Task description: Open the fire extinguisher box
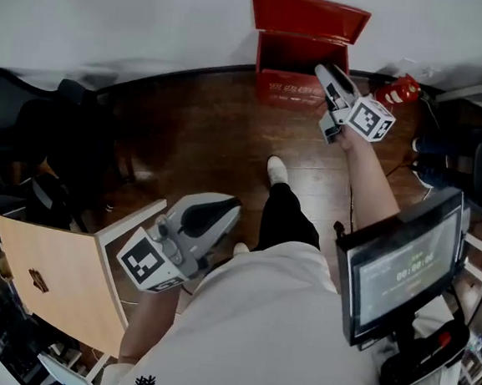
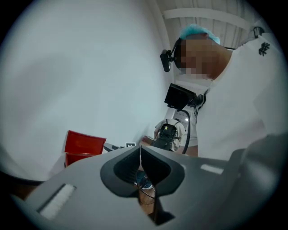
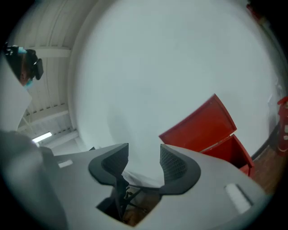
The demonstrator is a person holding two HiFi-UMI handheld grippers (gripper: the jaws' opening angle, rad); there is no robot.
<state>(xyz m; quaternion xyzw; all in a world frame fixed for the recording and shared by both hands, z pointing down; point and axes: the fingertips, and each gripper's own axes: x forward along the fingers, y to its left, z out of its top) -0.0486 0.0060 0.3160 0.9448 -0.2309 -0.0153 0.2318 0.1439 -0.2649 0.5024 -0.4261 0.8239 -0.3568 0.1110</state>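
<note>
The red fire extinguisher box (image 1: 296,66) stands on the floor against the white wall, with its lid (image 1: 307,17) raised upright. My right gripper (image 1: 326,72) hovers in front of the box's right side, open, with nothing between its jaws. In the right gripper view the box (image 3: 211,130) lies to the right of that gripper (image 3: 144,153), which faces the bare wall. My left gripper (image 1: 228,210) hangs low by the person's waist, far from the box, with its jaws closed together. The left gripper view shows this gripper (image 2: 140,152) shut and empty, with the box (image 2: 83,146) at left.
A red fire extinguisher (image 1: 398,91) lies on the floor right of the box. A black chair (image 1: 29,127) and a light wooden board (image 1: 57,280) are at left. A monitor (image 1: 402,269) sits at right. The floor is dark wood (image 1: 196,133).
</note>
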